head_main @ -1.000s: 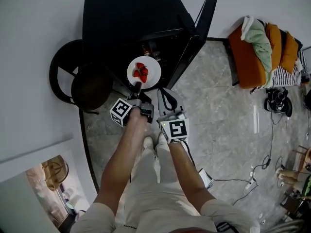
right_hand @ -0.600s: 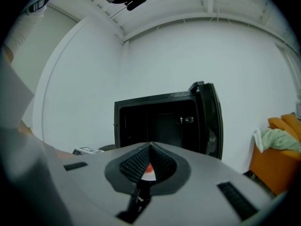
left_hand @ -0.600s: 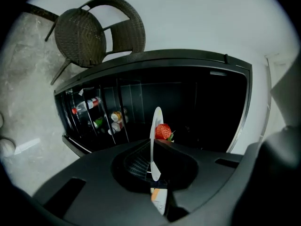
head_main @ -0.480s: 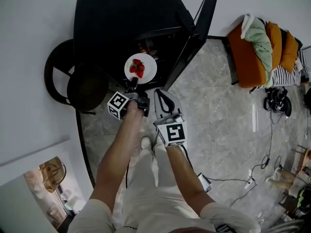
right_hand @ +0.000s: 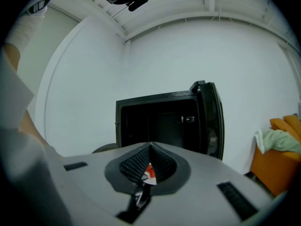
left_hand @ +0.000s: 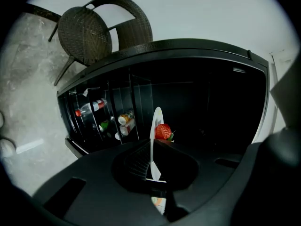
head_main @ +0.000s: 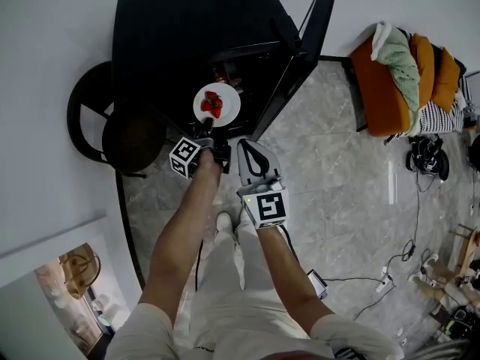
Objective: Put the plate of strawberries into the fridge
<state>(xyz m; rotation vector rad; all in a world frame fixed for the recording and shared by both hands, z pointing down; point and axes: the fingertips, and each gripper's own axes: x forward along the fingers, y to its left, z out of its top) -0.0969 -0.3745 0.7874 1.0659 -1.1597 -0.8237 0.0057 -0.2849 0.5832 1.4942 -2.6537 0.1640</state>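
One fridge (head_main: 210, 28), door wide open, chair (head_main: 112, 126) beside it. Right gripper (head_main: 251, 148) hangs low, fingers closed, empty. Left gripper (head_main: 206, 128) fingers pinch the plate (head_main: 227, 105) rim, holding it at the fridge's mouth, strawberries (head_main: 212, 104) on top.

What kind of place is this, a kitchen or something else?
Probably a lived-in room in a home, not a proper kitchen. A small black fridge stands open against a plain wall, with a wicker chair beside it. A cushioned orange seat sits on the stone-tiled floor.
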